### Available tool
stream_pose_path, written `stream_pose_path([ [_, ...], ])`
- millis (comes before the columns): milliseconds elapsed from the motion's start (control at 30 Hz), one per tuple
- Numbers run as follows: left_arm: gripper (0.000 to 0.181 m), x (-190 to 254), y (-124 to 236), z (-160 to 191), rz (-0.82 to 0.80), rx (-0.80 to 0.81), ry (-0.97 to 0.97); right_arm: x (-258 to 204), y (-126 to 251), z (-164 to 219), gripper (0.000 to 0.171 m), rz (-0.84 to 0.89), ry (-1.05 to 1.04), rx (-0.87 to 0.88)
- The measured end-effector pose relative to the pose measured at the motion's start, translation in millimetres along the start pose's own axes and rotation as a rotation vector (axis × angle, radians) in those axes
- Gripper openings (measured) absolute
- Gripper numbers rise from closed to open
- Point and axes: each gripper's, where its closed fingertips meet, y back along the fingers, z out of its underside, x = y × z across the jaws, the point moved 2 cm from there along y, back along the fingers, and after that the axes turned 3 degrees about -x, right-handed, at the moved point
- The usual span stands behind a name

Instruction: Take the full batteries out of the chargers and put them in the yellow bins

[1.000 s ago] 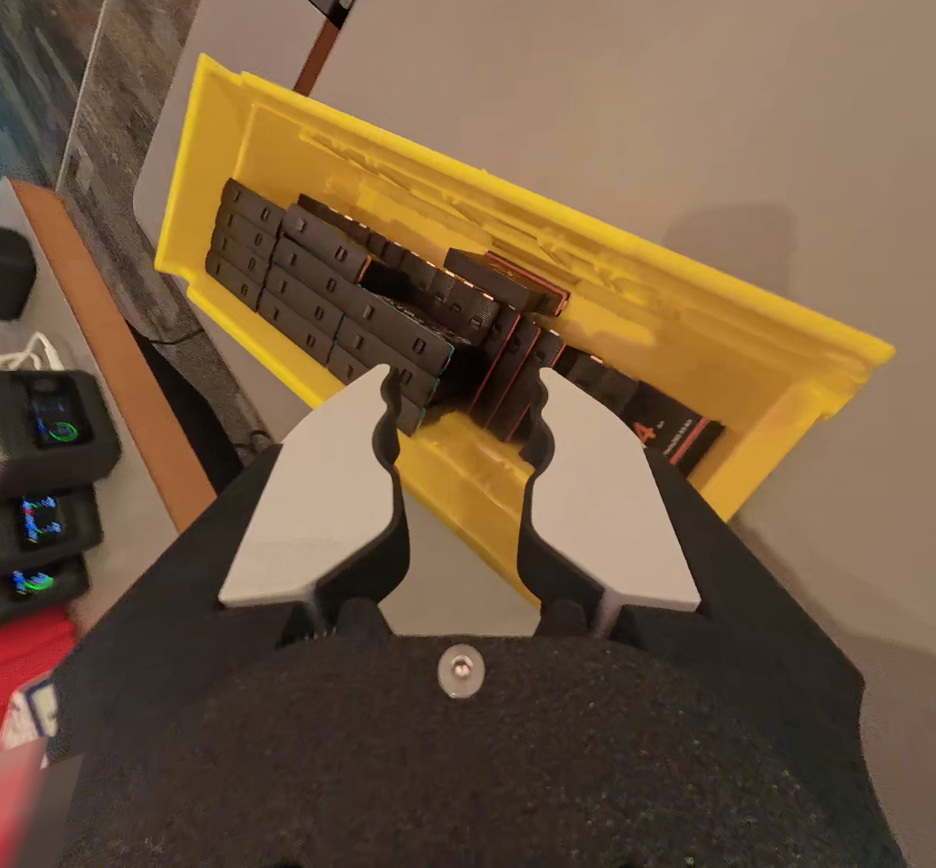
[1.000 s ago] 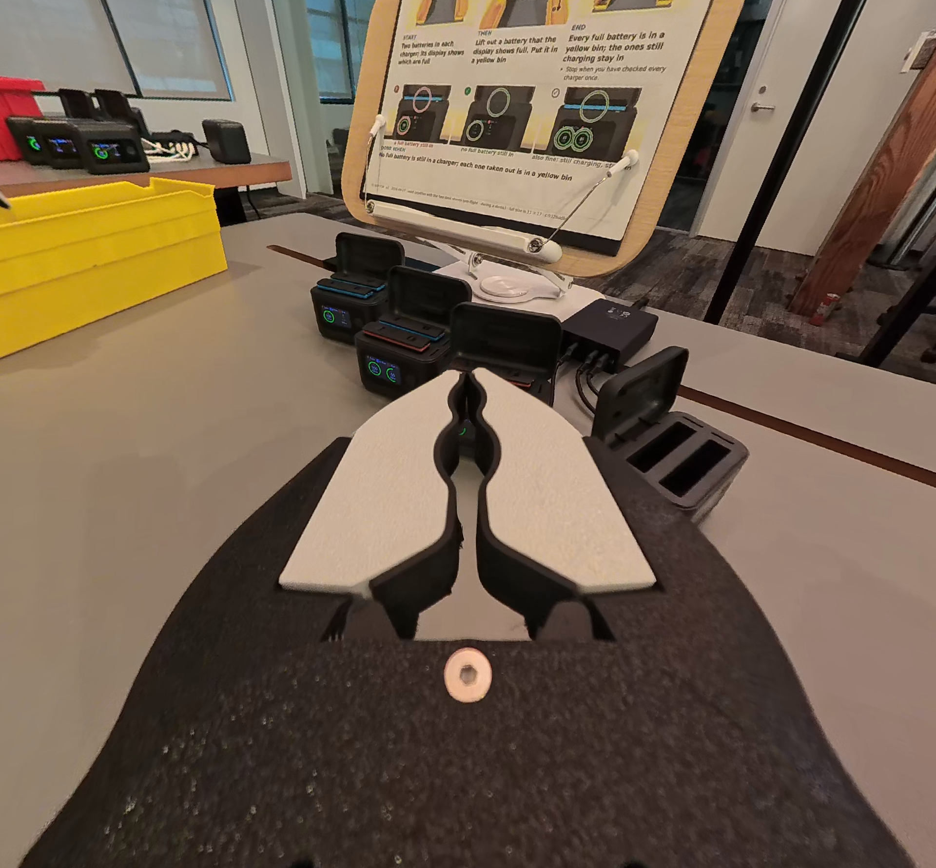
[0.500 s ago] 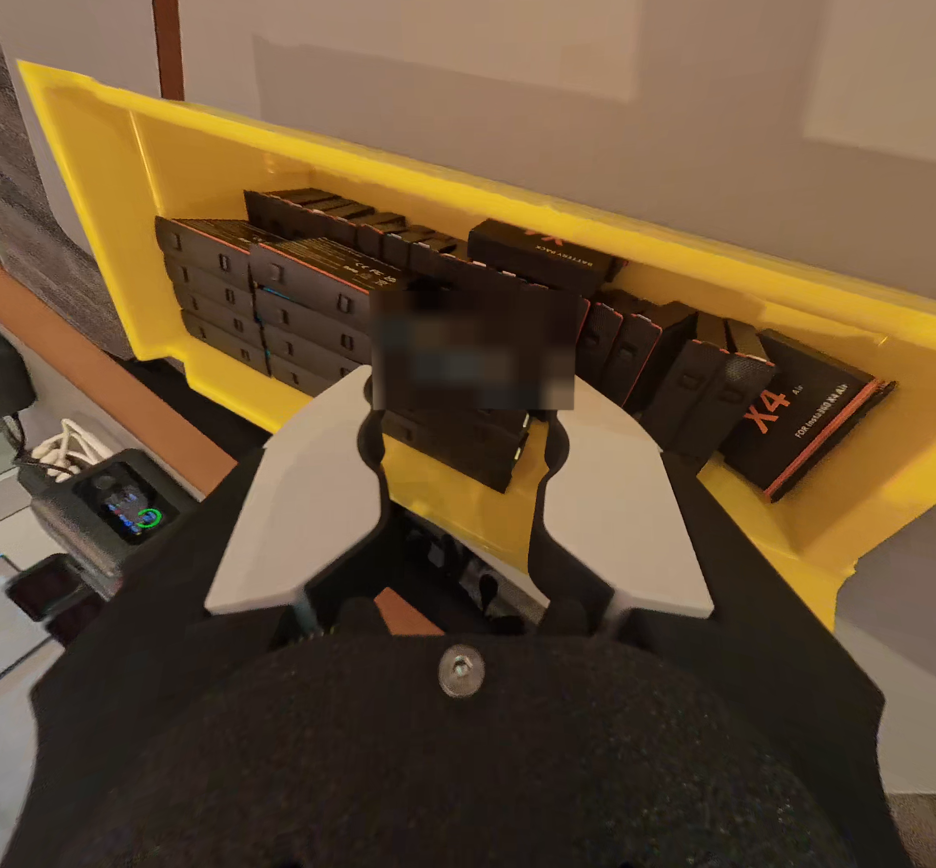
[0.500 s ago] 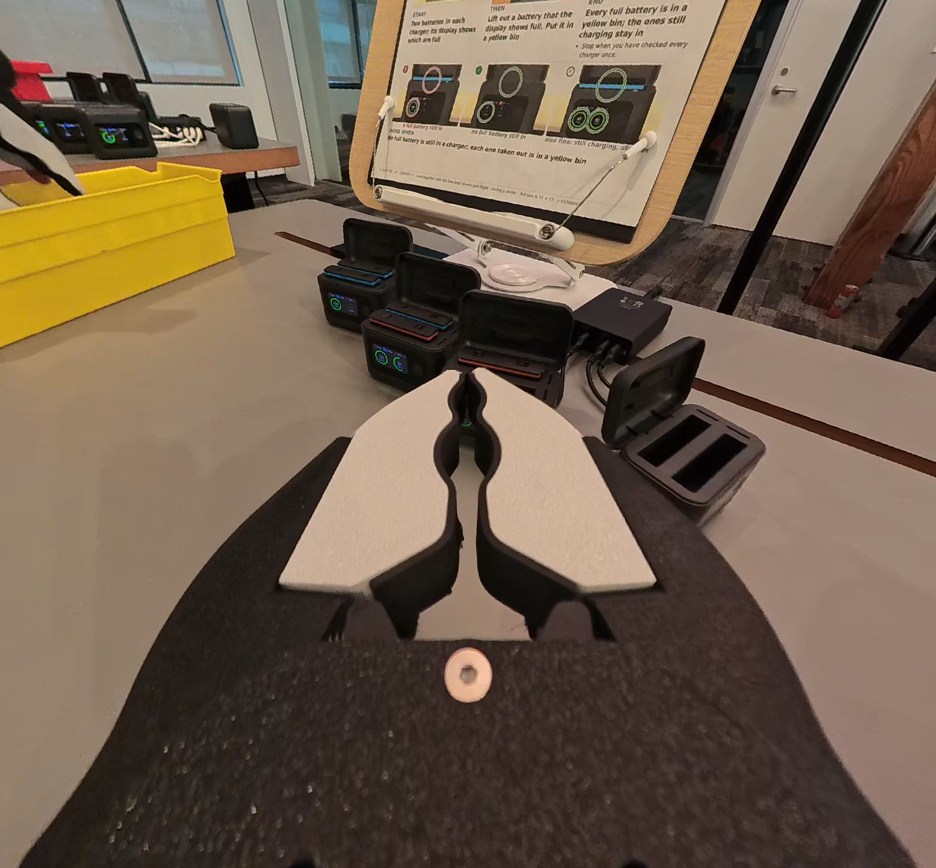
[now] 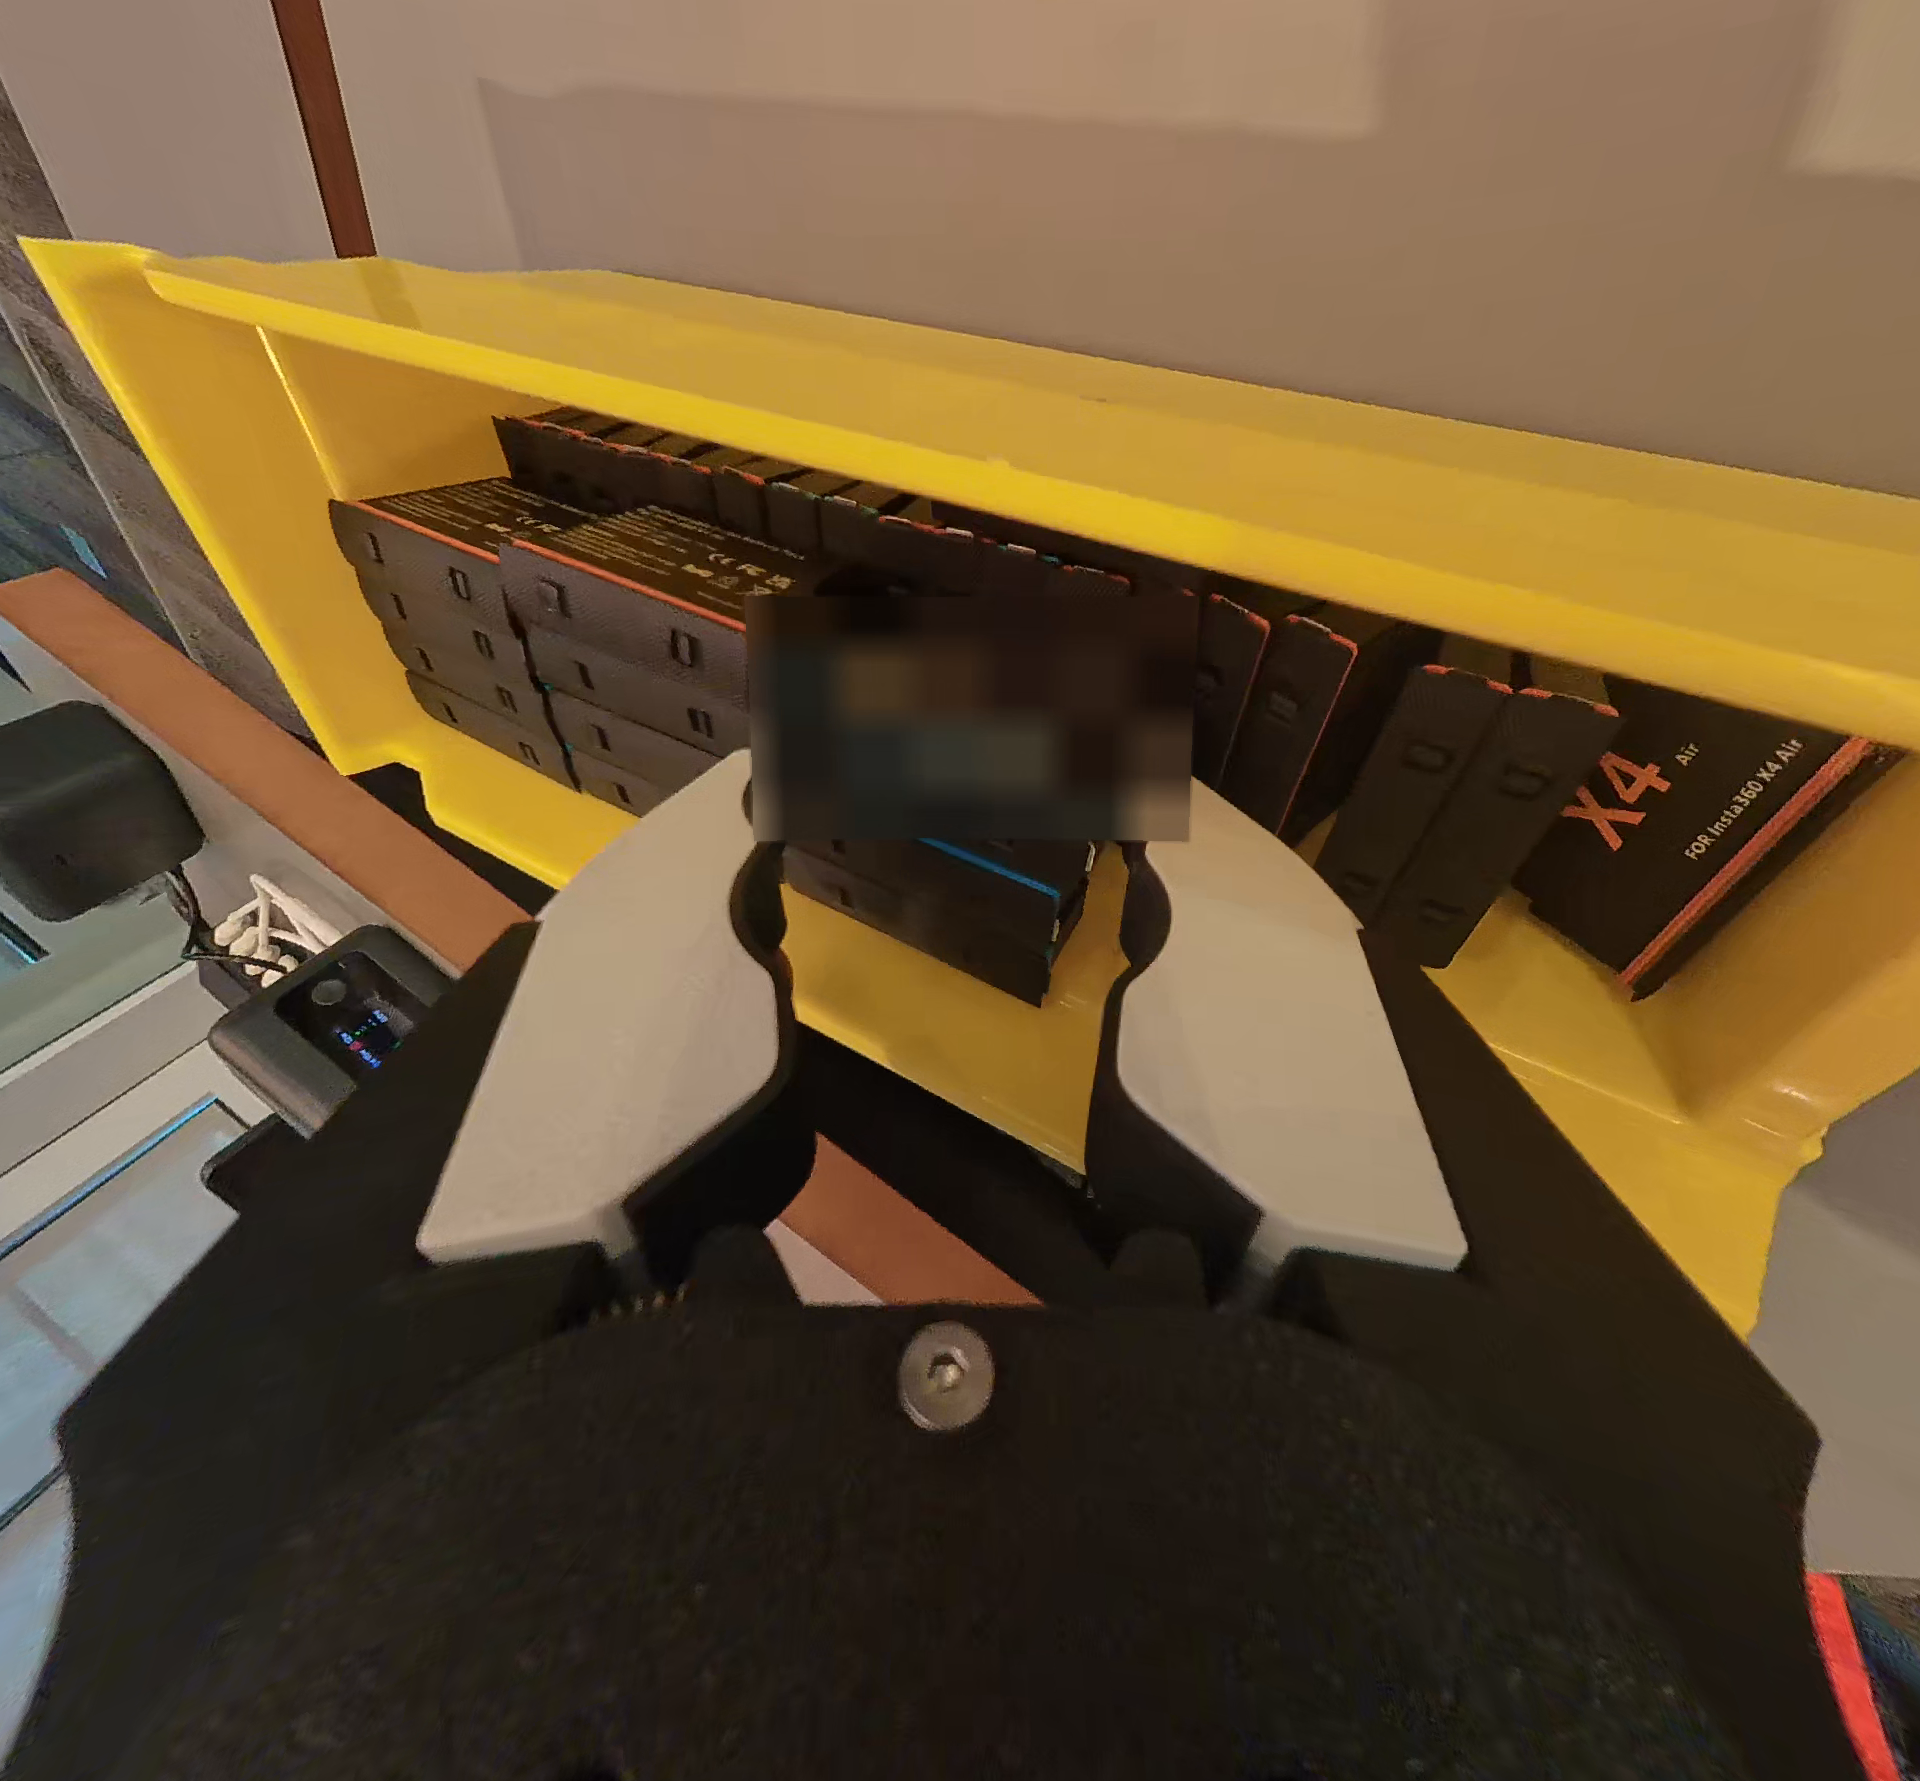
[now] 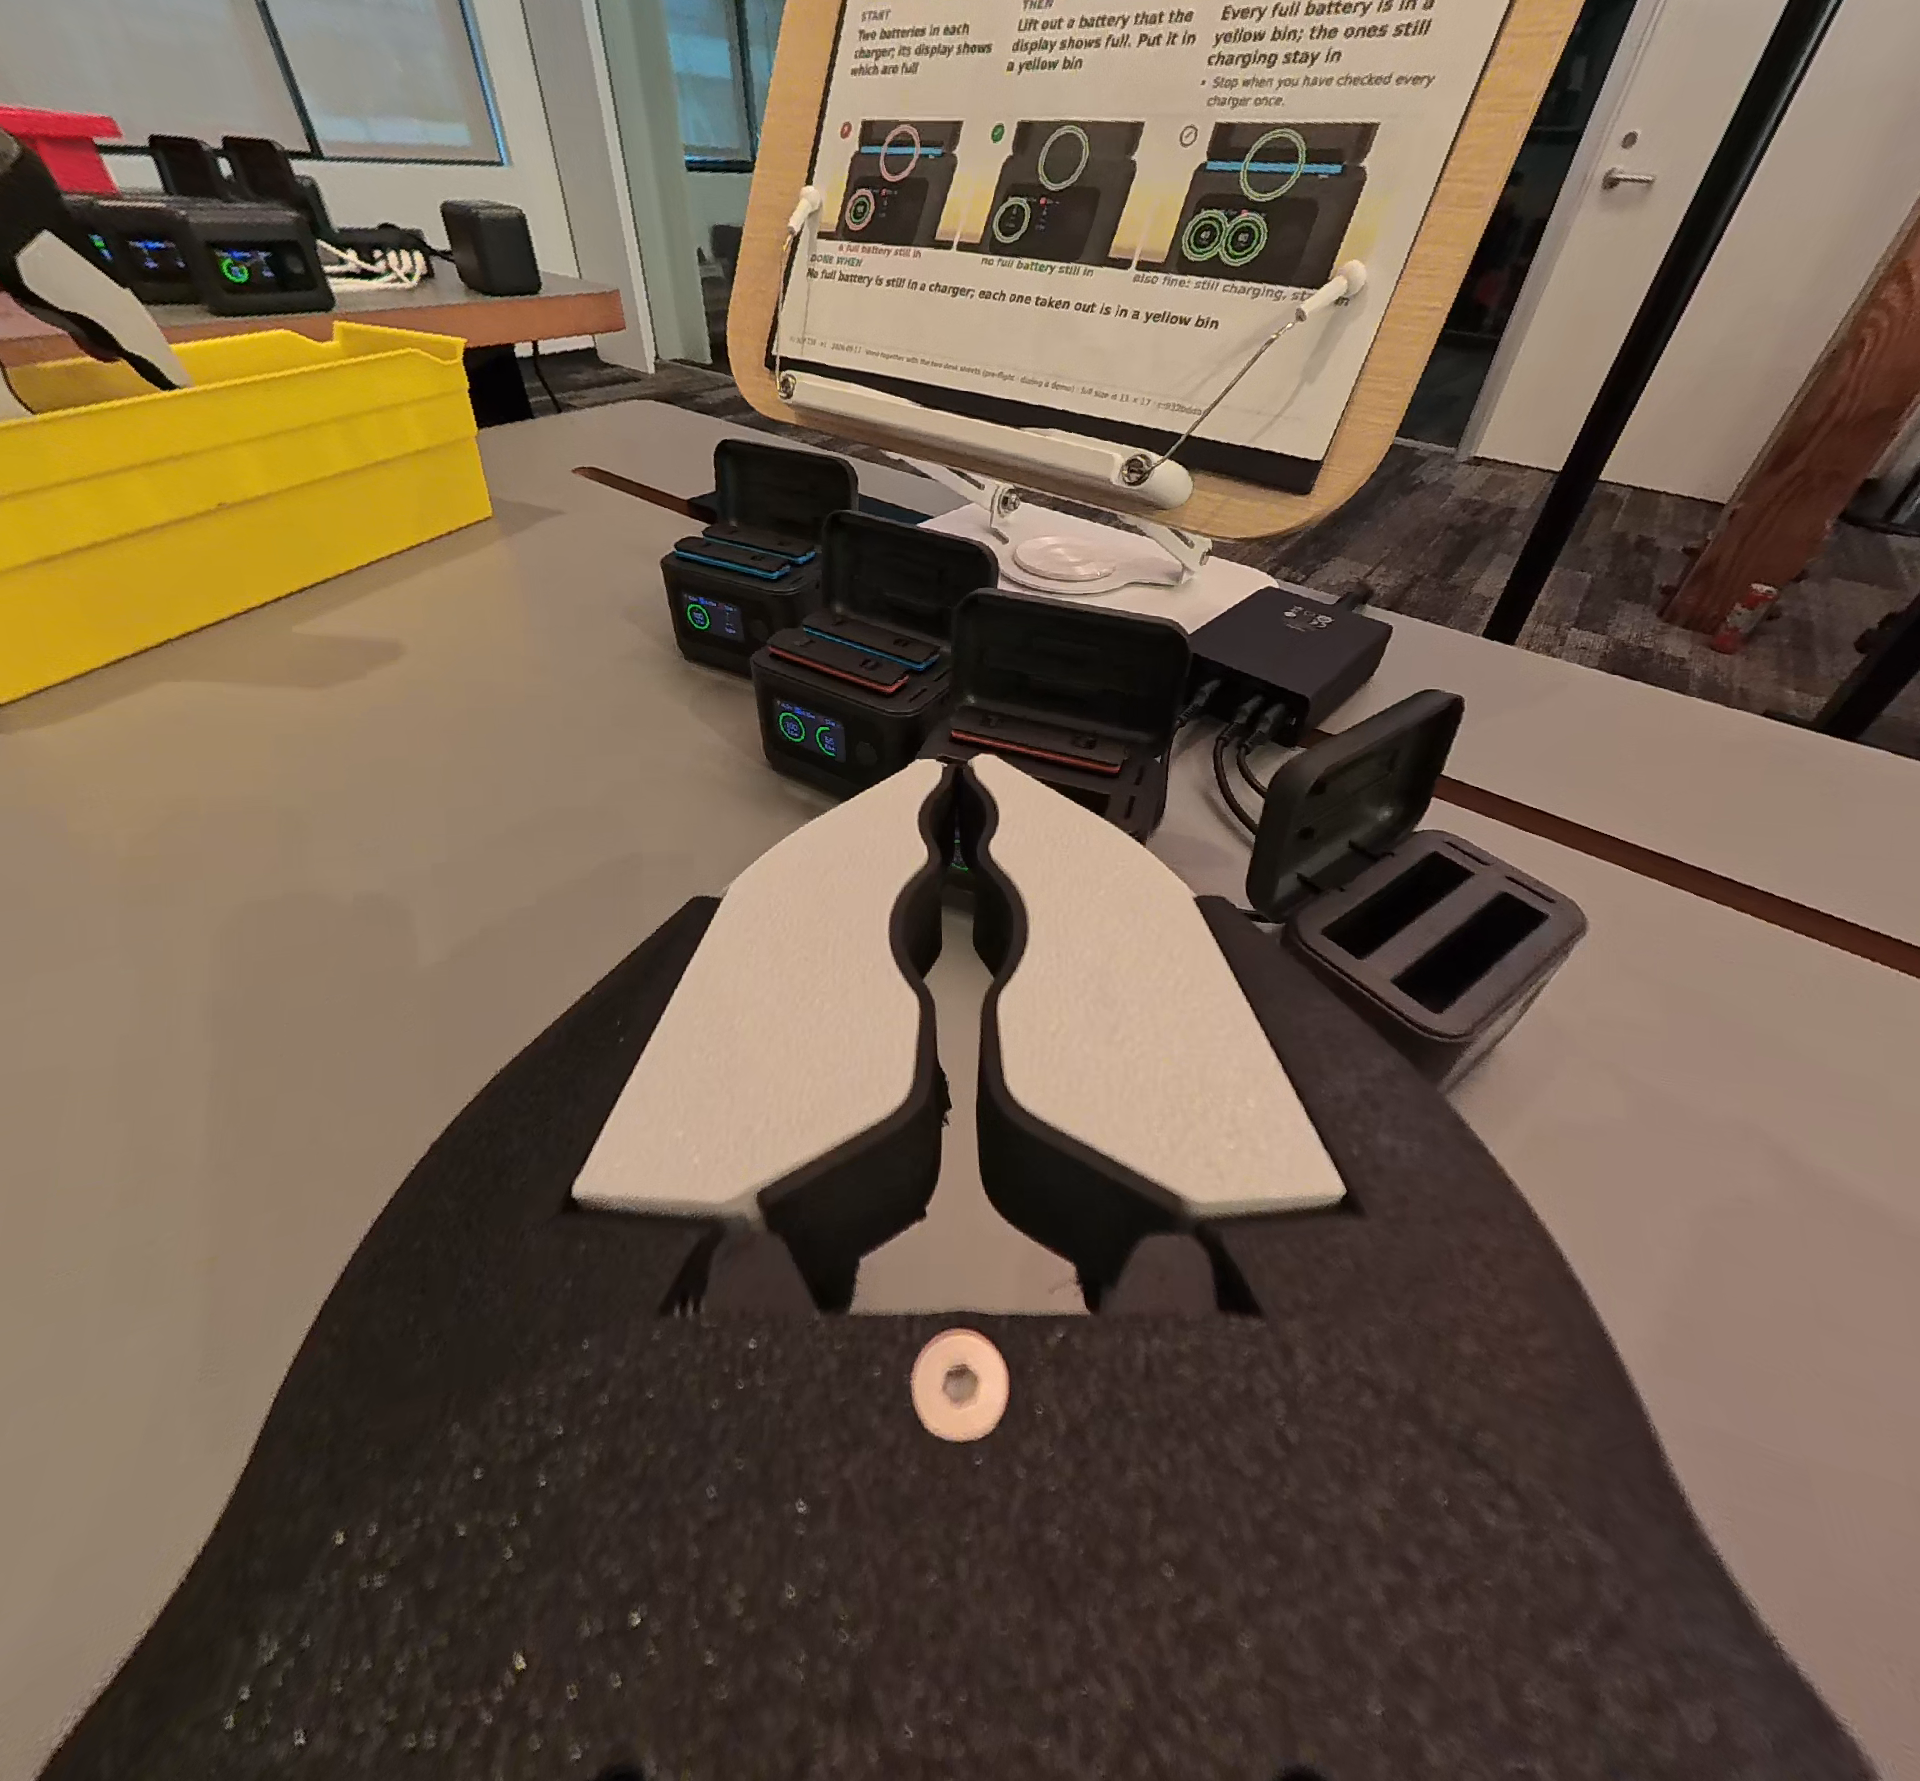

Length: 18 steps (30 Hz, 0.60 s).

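The yellow bin (image 5: 1039, 443) fills the left wrist view and holds several black batteries (image 5: 623, 630), stacked flat at the left and standing on edge at the right. My left gripper (image 5: 945, 827) hangs over the bin's near wall with its jaws wide apart. A blurred patch covers the spot at its tips. The right wrist view shows the yellow bin (image 6: 239, 505) at the left. My right gripper (image 6: 956, 775) is shut and empty, low over the grey table. Just beyond it are three open chargers (image 6: 852, 703) with batteries in them.
A fourth open charger (image 6: 1423, 942) sits empty at the right. A black power hub (image 6: 1288, 651) with cables and an instruction board on a stand (image 6: 1143, 173) are behind the chargers. A far table carries more chargers (image 6: 208, 256). One charger (image 5: 343, 1014) shows below the bin.
The left gripper has tilted from a top-down look into the bin to a lower, more side-on one, and it now shows at the left edge of the right wrist view. The right gripper has barely moved.
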Motion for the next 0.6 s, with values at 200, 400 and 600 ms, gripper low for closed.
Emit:
stream_pose_path([
  [200, 0.061, -0.3, -0.2, -1.0, -0.017, -0.003, -0.038, 1.2, 0.3, 0.4, 0.000, 0.004, -0.004, -0.001],
  [400, 0.060, 5.8, 6.2, -0.3, -0.037, 0.016, -0.062, 1.1, 0.2, 0.3, 0.000, 0.002, -0.006, 0.000],
  [600, 0.060, 3.2, 31.0, 12.5, -0.071, 0.084, 0.011, 0.7, 1.2, -2.0, 0.000, 0.002, -0.004, 0.009],
])
